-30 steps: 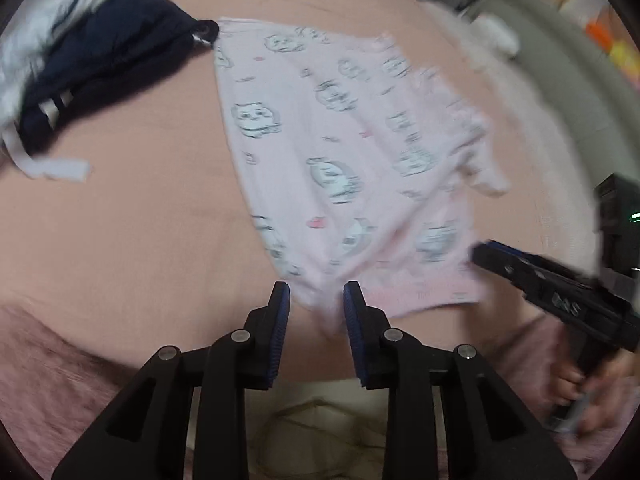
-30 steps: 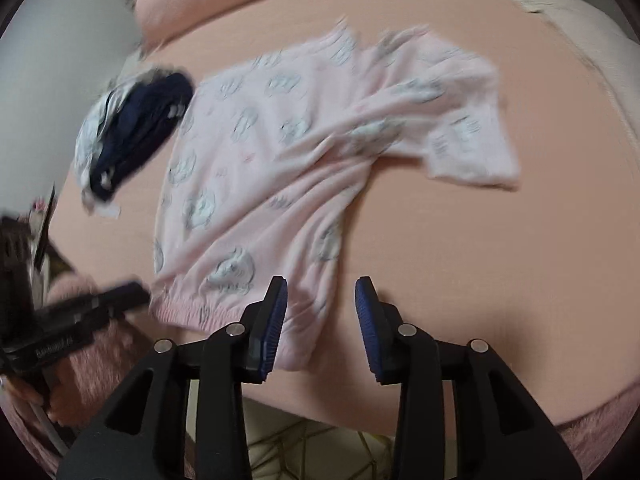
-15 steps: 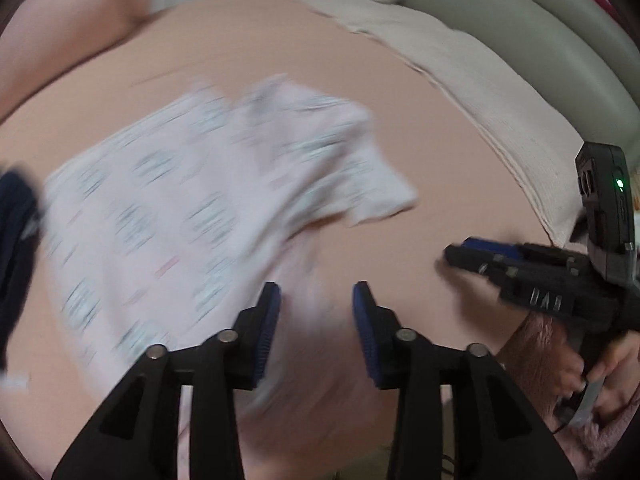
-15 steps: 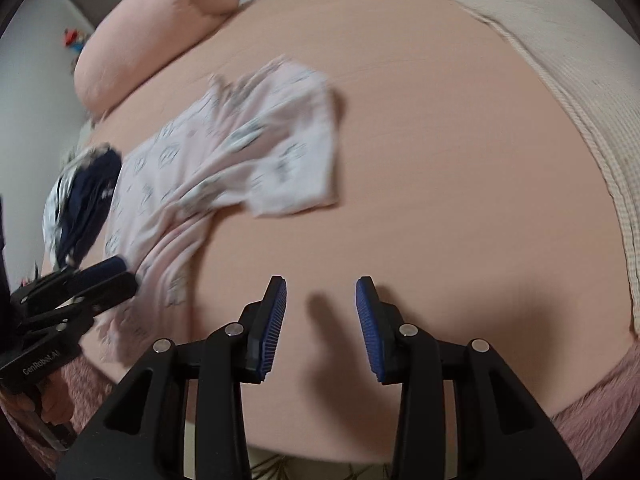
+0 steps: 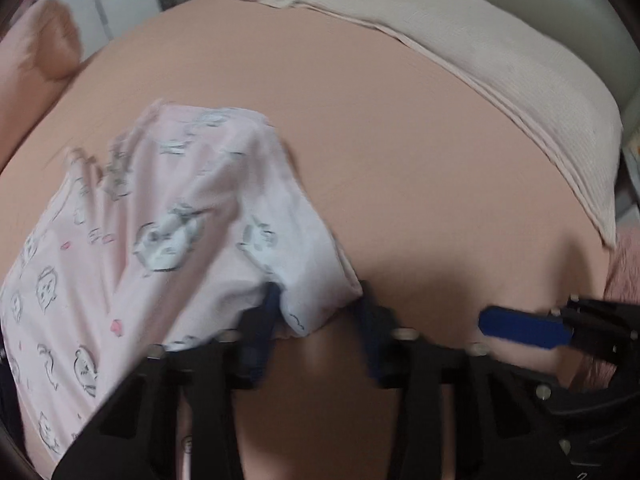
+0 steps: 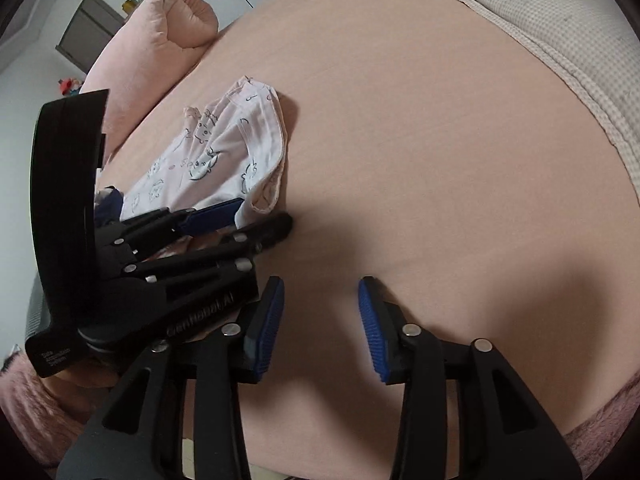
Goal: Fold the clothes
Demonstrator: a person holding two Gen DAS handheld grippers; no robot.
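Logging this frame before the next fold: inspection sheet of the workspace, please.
Surface: peach bed sheet, bare right of the garment.
Job's things: pink cat-print garment, bunched, corner between left claw fingers.
Clutter: dark blue cloth, mostly hidden.
Grippers: left claw open around the garment corner; right claw open, over bare sheet.
Cables: nothing seen.
Surroundings: beige blanket, pink pillow.

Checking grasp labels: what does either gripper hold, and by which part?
Left gripper: open around the pink garment's near corner, not clamped. Right gripper: open, holding nothing.
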